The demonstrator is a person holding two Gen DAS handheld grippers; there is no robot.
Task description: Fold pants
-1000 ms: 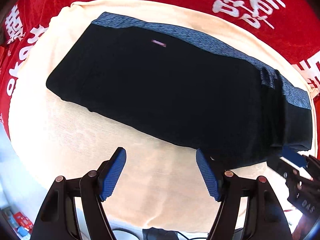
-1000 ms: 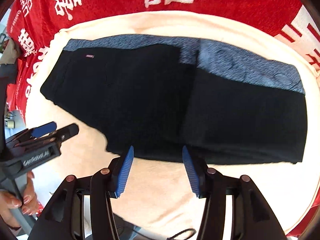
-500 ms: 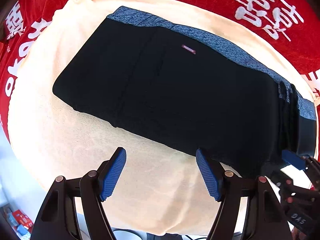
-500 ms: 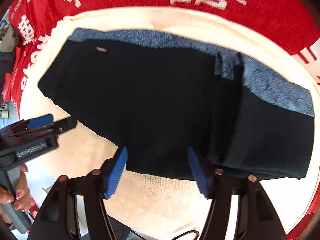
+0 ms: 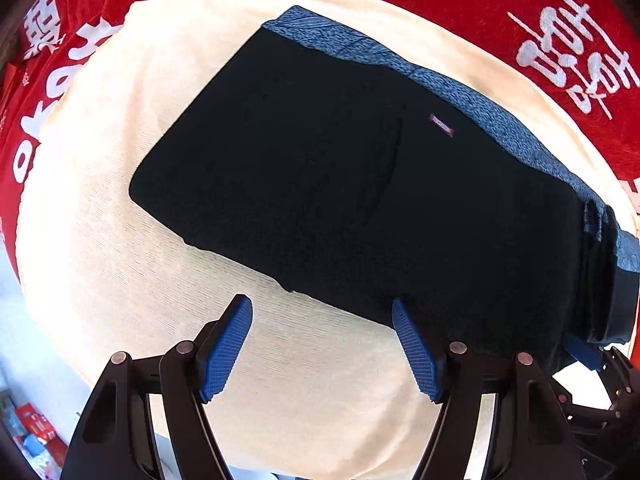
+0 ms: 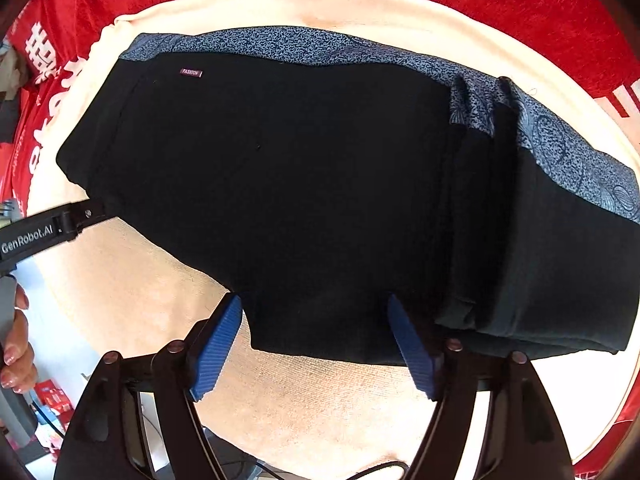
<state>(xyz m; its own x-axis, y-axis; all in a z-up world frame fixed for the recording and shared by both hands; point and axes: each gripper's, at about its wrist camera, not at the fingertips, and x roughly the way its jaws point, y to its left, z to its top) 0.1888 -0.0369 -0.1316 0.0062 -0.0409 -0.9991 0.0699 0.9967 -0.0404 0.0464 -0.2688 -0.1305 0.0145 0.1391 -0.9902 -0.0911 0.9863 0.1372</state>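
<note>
I look down along both claws at black pants [image 5: 360, 184] lying folded on a cream towel [image 5: 120, 240], which is spread over a red cloth [image 5: 480, 8] printed with white characters.

From my left wrist camera, the left claw [image 5: 322, 346] has its blue pads wide apart and holds nothing. Its right pad [image 5: 414, 354] sits at the near edge of the pants; whether it touches the fabric I cannot tell. Its left pad [image 5: 226, 350] is over bare towel. The pants run at a slant from upper left to lower right, with a blue speckled band [image 5: 460, 92] along the far edge and a small pink label [image 5: 441, 125] just below that band. At the right end the fabric is stacked in several layers, and the tip of the other claw shows just beside that stack.

From my right wrist camera, the right claw [image 6: 312, 348] is also spread apart and empty. Both pads [image 6: 216, 348] straddle the near hem of the pants [image 6: 300, 200], close to the fabric. The label [image 6: 190, 73], reading FASHION, lies toward the upper left. On the right, folded layers overlap and the speckled band [image 6: 300, 46] creases there. At the far left, my left hand [image 6: 16, 344] grips the other tool, whose tip reaches the left corner of the pants.
</note>
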